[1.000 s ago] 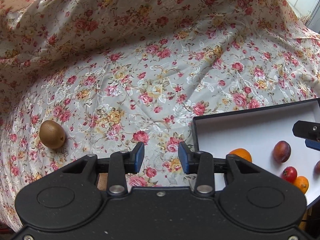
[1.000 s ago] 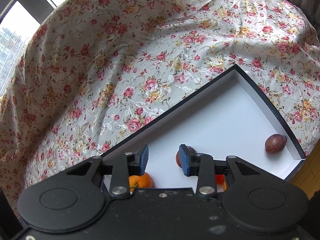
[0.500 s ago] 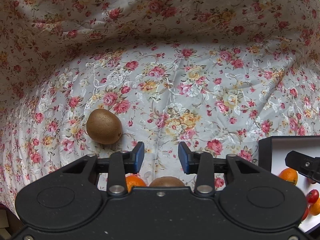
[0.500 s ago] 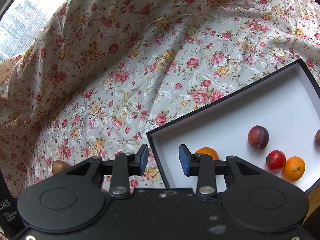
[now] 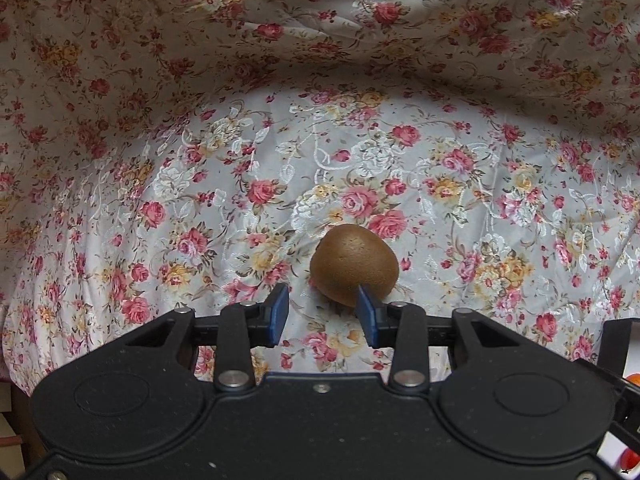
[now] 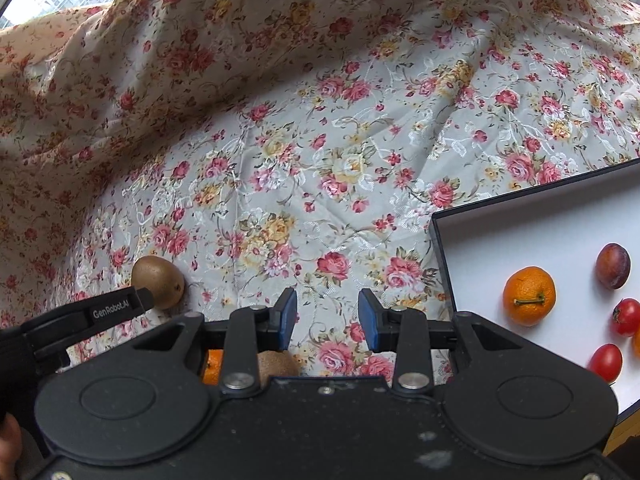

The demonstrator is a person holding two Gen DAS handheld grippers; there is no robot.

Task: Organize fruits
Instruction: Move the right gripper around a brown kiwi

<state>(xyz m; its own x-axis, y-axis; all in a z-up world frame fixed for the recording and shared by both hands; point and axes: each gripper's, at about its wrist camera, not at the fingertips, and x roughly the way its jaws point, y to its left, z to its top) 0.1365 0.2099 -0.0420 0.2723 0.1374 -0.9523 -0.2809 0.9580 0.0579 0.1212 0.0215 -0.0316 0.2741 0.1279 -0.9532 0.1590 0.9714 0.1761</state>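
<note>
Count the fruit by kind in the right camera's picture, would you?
Kiwis: 2
Oranges: 3, two of them only partly in sight
Tomatoes: 2
Plums: 1
Total: 8

You see: floral cloth [image 6: 320, 168], rumpled, covering whole surface. On cloth, left: kiwi [image 6: 158, 282]. Near edge, mostly hidden behind gripper body: second kiwi [image 6: 278, 364] just beside orange [image 6: 212, 365]. On cloth, right: black-rimmed white tray [image 6: 438, 248]. Left wrist view: one kiwi [image 5: 354, 264] alone on cloth [image 5: 280, 160].
</note>
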